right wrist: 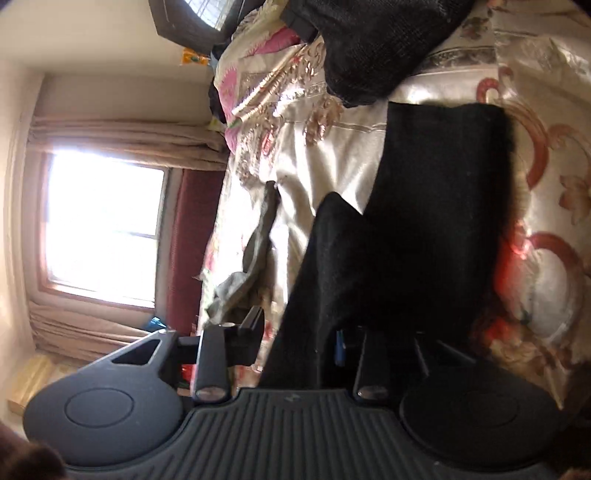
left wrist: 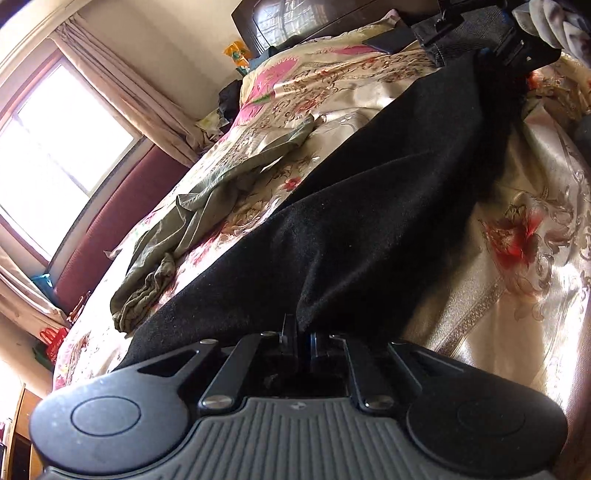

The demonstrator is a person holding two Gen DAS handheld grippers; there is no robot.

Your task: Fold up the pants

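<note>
Black pants lie stretched across a floral bedspread. At the bottom of the left wrist view, my left gripper is shut, pinching the near edge of the black cloth. The far end of the pants runs up to the top right, where a gloved hand holds the other gripper. In the right wrist view the picture is rolled on its side and the pants fill the middle. My right gripper has its jaws apart, a fold of the black cloth lies between them, and the left finger stands clear of it.
A crumpled olive-green garment lies on the bed beside the pants, toward the window. Another dark garment sits at the head of the bed near the dark headboard. Curtains and a dark red wall panel run along the bed's far side.
</note>
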